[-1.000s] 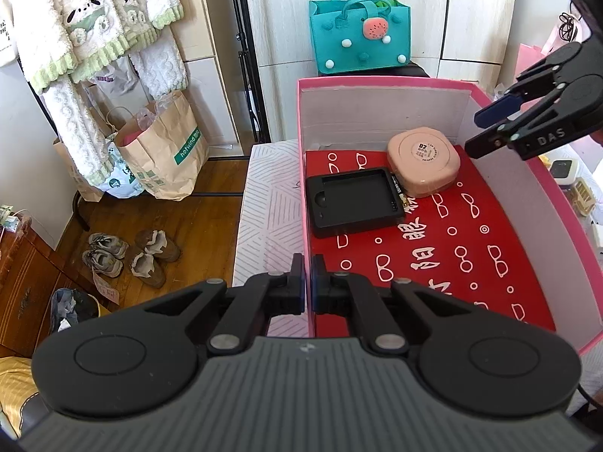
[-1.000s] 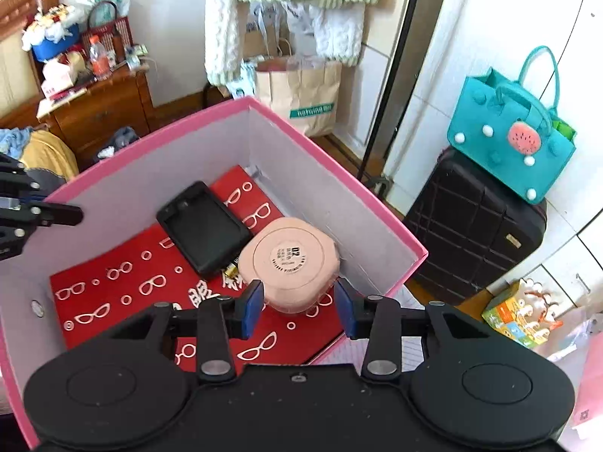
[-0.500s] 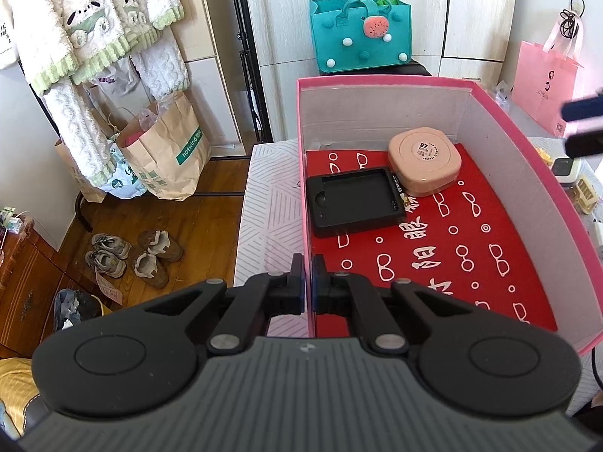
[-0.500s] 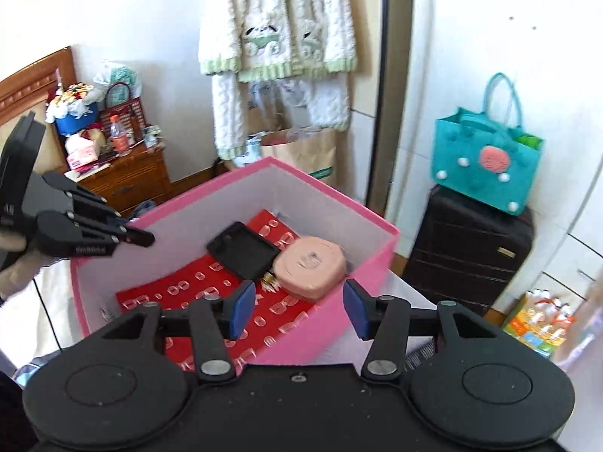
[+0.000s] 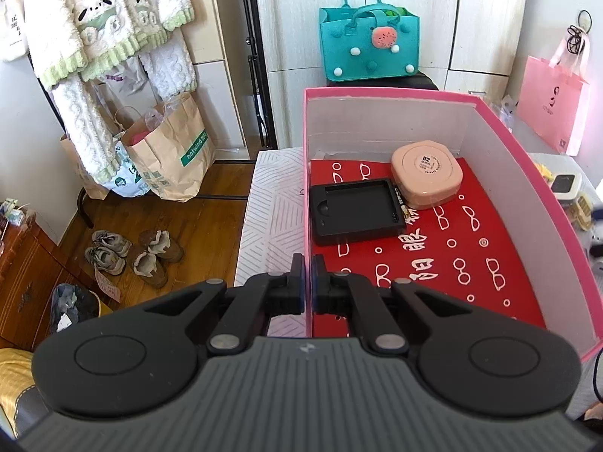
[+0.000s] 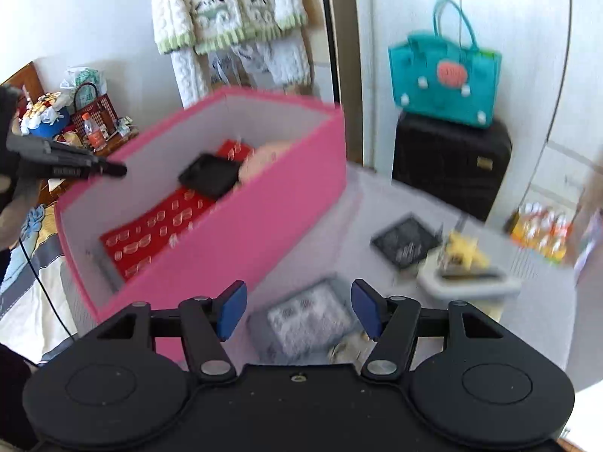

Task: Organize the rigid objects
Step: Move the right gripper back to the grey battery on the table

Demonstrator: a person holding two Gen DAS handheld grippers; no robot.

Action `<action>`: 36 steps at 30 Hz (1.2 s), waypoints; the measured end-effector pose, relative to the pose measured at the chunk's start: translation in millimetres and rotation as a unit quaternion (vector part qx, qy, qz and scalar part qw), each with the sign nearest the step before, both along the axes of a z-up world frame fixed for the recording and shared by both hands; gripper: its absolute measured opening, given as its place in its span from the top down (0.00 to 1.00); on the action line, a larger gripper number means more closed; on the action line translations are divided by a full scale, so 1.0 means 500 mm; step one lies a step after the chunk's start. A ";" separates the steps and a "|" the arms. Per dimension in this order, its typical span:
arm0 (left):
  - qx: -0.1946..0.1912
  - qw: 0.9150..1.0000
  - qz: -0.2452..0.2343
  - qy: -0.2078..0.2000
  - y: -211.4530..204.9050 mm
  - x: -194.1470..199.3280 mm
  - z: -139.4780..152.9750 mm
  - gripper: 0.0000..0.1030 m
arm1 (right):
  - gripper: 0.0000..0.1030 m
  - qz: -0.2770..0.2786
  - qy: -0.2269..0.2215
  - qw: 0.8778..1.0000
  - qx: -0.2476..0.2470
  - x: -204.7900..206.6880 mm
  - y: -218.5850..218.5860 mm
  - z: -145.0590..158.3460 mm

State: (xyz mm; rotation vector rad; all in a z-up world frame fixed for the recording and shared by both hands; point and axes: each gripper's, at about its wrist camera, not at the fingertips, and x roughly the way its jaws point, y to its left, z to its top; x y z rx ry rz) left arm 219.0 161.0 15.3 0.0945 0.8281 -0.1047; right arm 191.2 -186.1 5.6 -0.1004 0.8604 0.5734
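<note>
Left claw (image 5: 308, 282) pinched shut on the near wall of the pink box (image 5: 527, 173), probably steadying it. Inside, against the far end: black tray (image 5: 354, 211) and peach case (image 5: 426, 173). Right claw (image 6: 297, 310) opening, empty, above a blurred grey item (image 6: 309, 320) on the counter (image 6: 377, 203), likely next.

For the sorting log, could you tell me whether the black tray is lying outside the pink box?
No, the black tray lies inside the pink box, beside the peach case.

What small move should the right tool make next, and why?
Probably lower the right tool, whose jaws are opening with nothing between them, onto the blurred grey flat item just below. It still lies on the table outside the pink box.
</note>
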 end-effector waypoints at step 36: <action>-0.012 1.000 0.004 -0.002 0.001 0.001 0.010 0.97 | 0.05 -0.023 -0.062 0.997 -0.050 0.001 0.070 -0.163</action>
